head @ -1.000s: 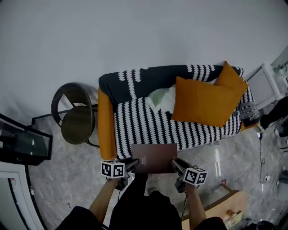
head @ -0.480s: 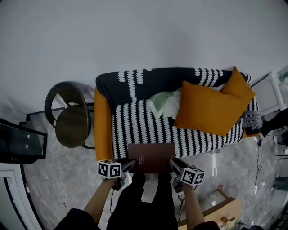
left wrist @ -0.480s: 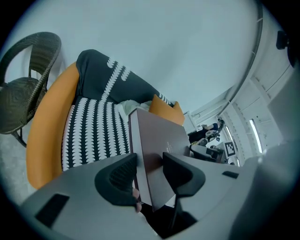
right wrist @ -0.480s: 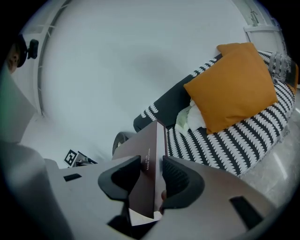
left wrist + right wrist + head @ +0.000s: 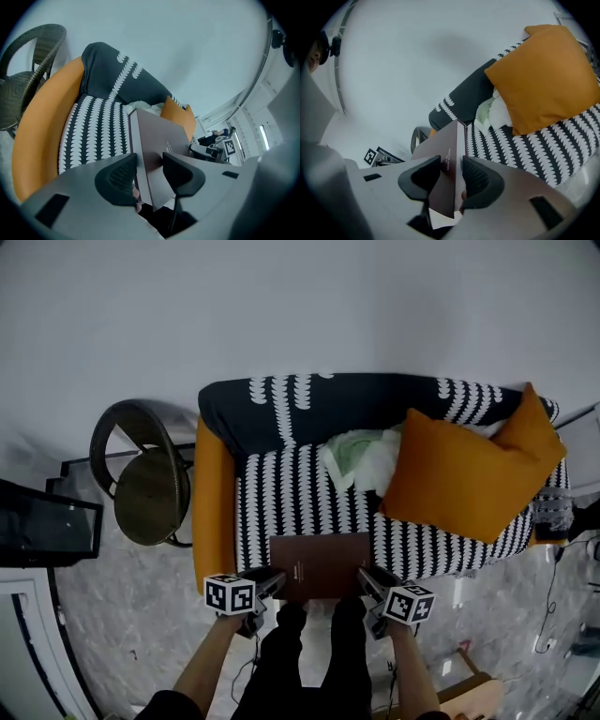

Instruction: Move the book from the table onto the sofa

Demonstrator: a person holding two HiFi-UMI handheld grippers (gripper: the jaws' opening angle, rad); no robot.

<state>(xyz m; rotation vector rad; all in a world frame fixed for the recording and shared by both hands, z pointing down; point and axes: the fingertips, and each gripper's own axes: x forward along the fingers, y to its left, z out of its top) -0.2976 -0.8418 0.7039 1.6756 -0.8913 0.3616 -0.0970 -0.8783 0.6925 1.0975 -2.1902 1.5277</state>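
Between left hand-held gripper (image 5: 277, 580), right hand-held gripper (image 5: 365, 577): book (image 5: 320, 563) clamped, at sofa (image 5: 281, 493) edge.

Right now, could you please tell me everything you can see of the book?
The book is rectangular and dark brown, with small pale print on its cover. It is held roughly flat, clamped at its left edge by the left claw and at its right edge by the right claw, over the front edge of the sofa.
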